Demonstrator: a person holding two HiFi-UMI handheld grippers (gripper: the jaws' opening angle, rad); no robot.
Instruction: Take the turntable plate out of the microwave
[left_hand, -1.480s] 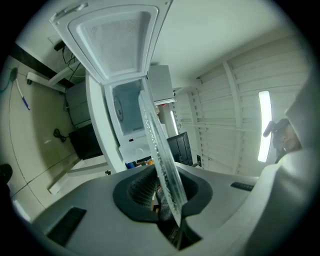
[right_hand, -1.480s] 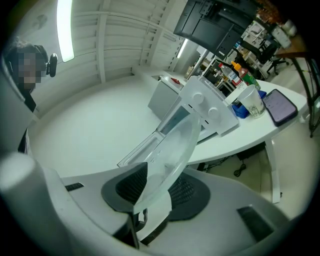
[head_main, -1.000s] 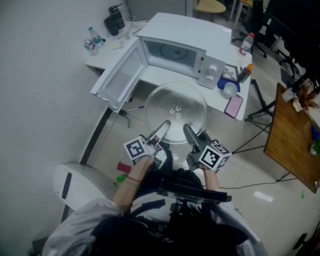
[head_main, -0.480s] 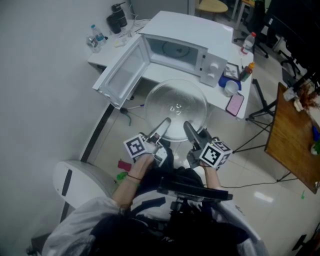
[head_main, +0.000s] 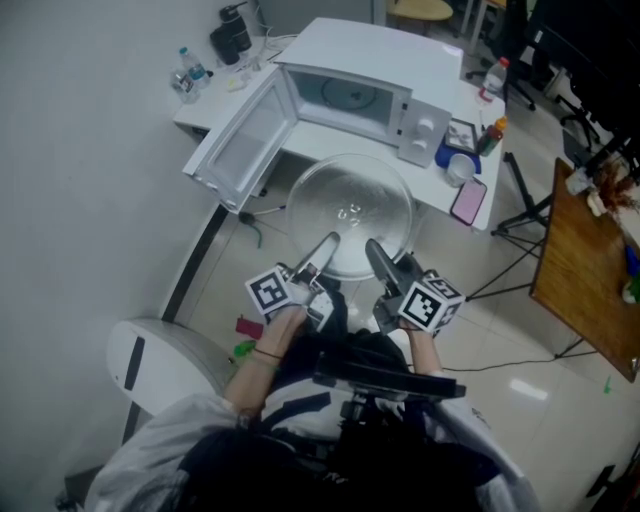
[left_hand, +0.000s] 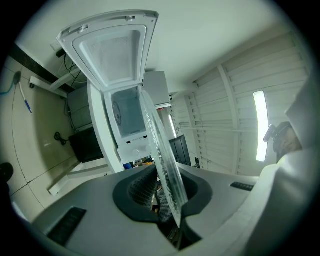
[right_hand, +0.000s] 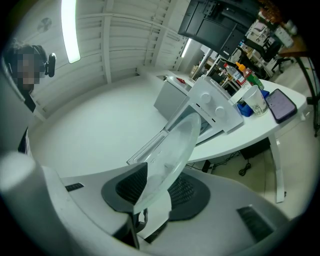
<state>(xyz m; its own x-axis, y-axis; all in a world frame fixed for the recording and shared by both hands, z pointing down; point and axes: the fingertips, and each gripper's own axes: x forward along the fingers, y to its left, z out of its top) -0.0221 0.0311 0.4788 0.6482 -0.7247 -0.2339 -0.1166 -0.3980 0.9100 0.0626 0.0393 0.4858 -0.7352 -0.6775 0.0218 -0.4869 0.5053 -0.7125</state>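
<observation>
I have the glass plate (head_main: 350, 215) out of the microwave (head_main: 365, 80) and hanging in the air in front of its open mouth, lower than the oven floor and partly over the front edge of the tabletop (head_main: 325, 148) the microwave stands on. The microwave door (head_main: 240, 140) is swung fully open to the left of the cavity.

My left gripper (head_main: 328, 246) holds the rim of the plate on the side farthest from the microwave. In its own view the fingers (left_hand: 142, 187) stand at a narrow gap, with the plate edge-on between the ribbed pads. My right gripper (head_main: 374, 250) holds the same far rim just beside the left one. Its fingers (right_hand: 189, 192) stand wider, and the plate runs at a slant between them, its rim lying against the pads. Both grippers point towards the microwave, and the plate reaches from them to its front.

To the right of the microwave, on the same tabletop, are a pink phone (head_main: 467, 203) and a white cup (head_main: 460, 172). A water bottle (head_main: 188, 68) stands to the left of the microwave, beyond the door.
</observation>
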